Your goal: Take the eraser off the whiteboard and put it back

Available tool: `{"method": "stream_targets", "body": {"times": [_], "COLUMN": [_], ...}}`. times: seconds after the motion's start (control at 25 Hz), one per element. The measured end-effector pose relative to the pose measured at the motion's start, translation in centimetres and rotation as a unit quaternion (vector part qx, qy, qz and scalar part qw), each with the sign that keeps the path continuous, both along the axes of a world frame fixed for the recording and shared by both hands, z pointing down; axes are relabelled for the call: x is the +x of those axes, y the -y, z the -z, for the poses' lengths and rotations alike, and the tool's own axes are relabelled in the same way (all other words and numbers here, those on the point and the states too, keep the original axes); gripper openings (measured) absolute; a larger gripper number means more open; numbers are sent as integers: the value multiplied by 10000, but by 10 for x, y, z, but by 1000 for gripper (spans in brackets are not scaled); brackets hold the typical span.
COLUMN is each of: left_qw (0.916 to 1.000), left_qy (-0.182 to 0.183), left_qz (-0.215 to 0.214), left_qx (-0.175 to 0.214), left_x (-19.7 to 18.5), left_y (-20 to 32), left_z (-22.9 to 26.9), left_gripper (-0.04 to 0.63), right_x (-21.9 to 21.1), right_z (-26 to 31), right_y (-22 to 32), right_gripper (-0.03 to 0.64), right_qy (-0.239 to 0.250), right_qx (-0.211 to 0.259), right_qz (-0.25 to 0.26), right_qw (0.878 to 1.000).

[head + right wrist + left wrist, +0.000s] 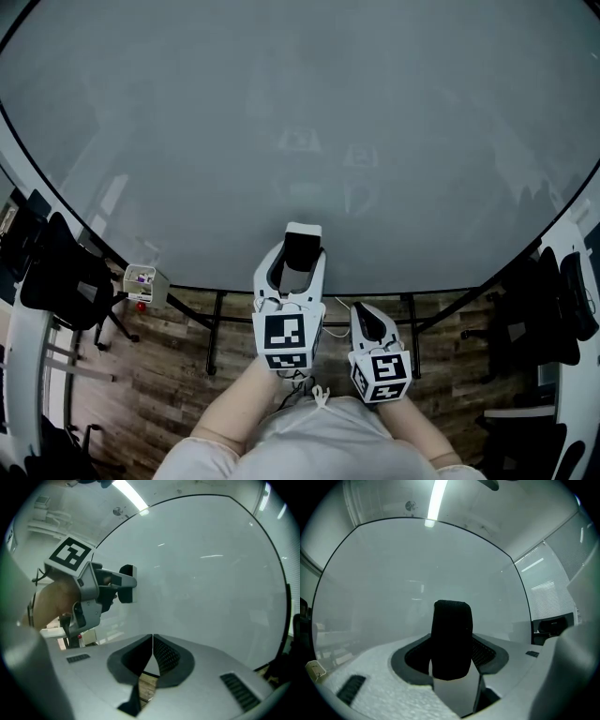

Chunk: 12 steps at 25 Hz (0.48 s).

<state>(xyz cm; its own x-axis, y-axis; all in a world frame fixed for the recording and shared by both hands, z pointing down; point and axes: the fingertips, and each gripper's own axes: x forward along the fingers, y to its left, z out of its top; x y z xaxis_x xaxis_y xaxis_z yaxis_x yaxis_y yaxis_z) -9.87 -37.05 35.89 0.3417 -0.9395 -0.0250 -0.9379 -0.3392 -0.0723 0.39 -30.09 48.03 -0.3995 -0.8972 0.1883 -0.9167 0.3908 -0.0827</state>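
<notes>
left gripper (298, 269) clamped on the eraser (451, 639): jaws stand wide but both pads press its sides, and the dark block stands upright between them. eraser is low in front of the whiteboard (300, 112), near the bottom edge. right gripper view suggests it is just off the surface, though contact can't be confirmed. side grip leaves the eraser's end facing the board, which should suit pressing it flat back on. judgement: eraser is off the board, return step pending. right gripper (153, 654) has jaws together with nothing between them. it is parked lower and to the right, near the person's body, presumably to stay out of the working hand's path. surroundings: board face is bare and wide, nothing between eraser and board. small box on a stand (143, 278) sits at lower left, dark chairs (56, 272) at both sides, the board's frame legs (216, 328) over wood floor (169, 366). all are below or aside, none obstructing.
</notes>
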Motion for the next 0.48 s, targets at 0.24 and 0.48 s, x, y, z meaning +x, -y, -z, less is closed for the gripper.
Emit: {"method": "stream_targets", "body": {"times": [0.24,0.48], "left_qw": [9999,9998], "left_qy": [75,53], "left_qz": [58,208], "left_qx": [61,22], "left_x": [0,-1], "left_y": [17,28], "left_z": [8,5], "left_gripper": [245,245], "right_x": [2,4], "right_z": [1,-1], "right_y": [6,11], "right_gripper": [28,28], "right_qy": [-15,41], "right_qx": [14,-19], "right_qz": [-34,-22], "right_qw": [10000,10000]}}
